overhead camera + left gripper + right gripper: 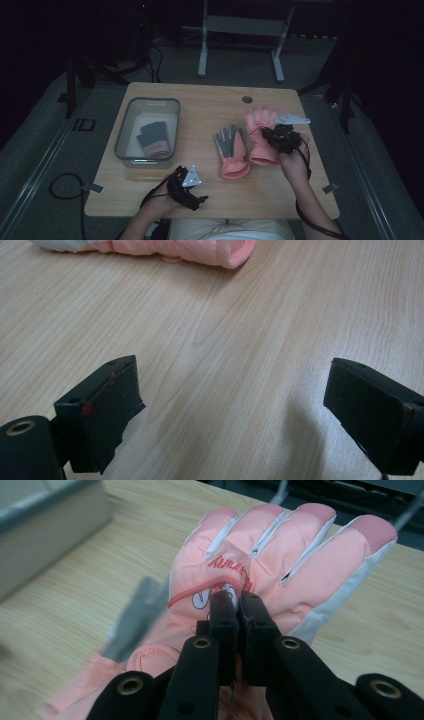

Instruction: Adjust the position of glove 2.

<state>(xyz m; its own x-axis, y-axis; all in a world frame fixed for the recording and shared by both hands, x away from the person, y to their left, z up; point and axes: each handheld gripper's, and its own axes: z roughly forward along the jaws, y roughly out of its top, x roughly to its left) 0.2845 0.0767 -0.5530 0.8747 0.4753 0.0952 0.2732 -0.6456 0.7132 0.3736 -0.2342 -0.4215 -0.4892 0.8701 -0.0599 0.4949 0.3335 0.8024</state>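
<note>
- Your right hand-held gripper [274,134] was over the right half of the table [210,102], its jaws closed tight on a pinch of fabric on the back of the pink glove [280,555]; the right gripper view showed the pads [222,615] meeting on the glove near its printed lettering.
- The pink glove lay toward the table's right edge, fingers pointing to the far edge.
- A second pink glove [231,152], grey palm up, lay just beside it toward the table's middle.
- Your left hand-held gripper [202,199] rested near the table's near edge, jaws spread wide, with bare wood between them.
- A grey bin [121,135] stood by the left edge, holding a dark glove [153,138] with a pink cuff.
</note>
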